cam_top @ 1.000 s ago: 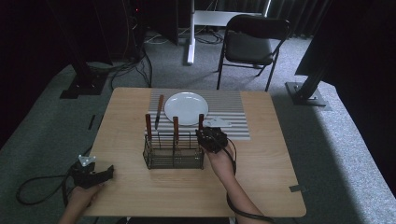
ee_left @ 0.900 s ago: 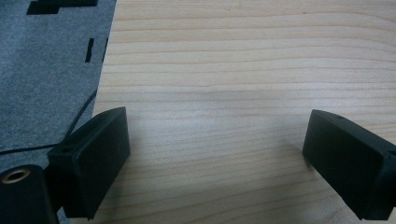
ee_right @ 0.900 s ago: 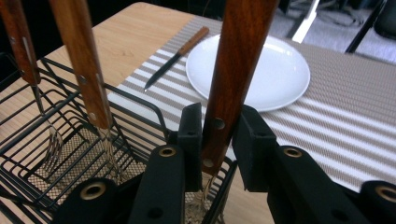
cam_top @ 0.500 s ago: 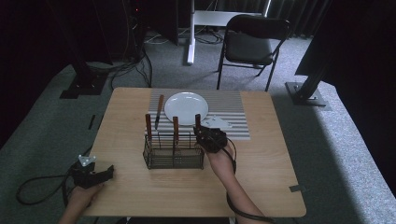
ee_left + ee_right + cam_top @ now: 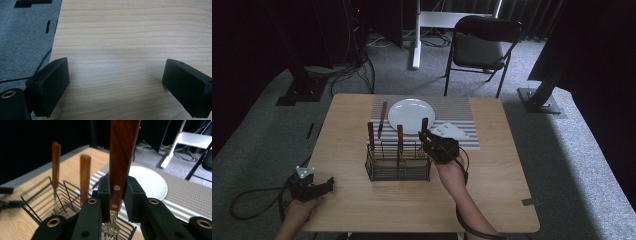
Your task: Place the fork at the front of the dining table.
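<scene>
A black wire basket [image 5: 398,162] [image 5: 37,205] stands mid-table with two wooden-handled utensils [image 5: 371,134] [image 5: 56,157] upright in it. My right gripper [image 5: 428,140] [image 5: 117,192] is at the basket's right end, shut on the wooden handle of a fork [image 5: 424,125] [image 5: 122,157]. The fork hangs upright, and its tines [image 5: 111,228] are just above the basket's rim. My left gripper [image 5: 329,184] [image 5: 116,85] rests open at the table's front left edge, with only bare wood between its jaws.
Behind the basket, a white plate [image 5: 411,115] [image 5: 150,182] lies on a striped mat [image 5: 462,112], with a knife [image 5: 382,118] to its left and a white napkin [image 5: 452,131] to its right. A folding chair [image 5: 482,47] stands beyond the table.
My right gripper has risen with the fork, so the handle now stands higher over the basket. The left gripper has stayed where it was.
</scene>
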